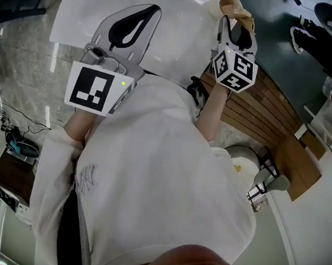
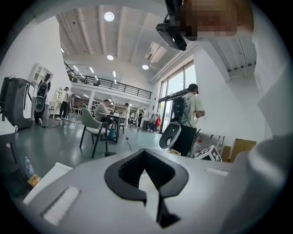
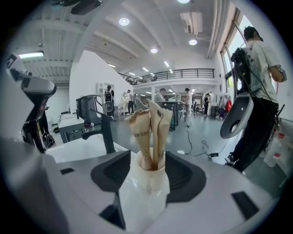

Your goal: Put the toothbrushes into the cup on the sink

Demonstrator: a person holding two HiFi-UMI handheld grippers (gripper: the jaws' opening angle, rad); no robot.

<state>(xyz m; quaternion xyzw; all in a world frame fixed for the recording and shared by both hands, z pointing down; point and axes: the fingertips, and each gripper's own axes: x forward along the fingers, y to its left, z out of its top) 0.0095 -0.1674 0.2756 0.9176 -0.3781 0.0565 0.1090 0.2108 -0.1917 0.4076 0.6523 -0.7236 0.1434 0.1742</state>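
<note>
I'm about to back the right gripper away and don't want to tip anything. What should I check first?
1. Toothbrushes in the cup: ok, two paper-wrapped ones stand inside.
2. Cup upright: ok.
3. Right gripper open: ok, jaws wide apart on either side of the cup.
4. Pads clear of the cup wall: cannot tell, the gaps look slim.
5. Left gripper empty: ok, jaws together on nothing, above the sink.
</note>
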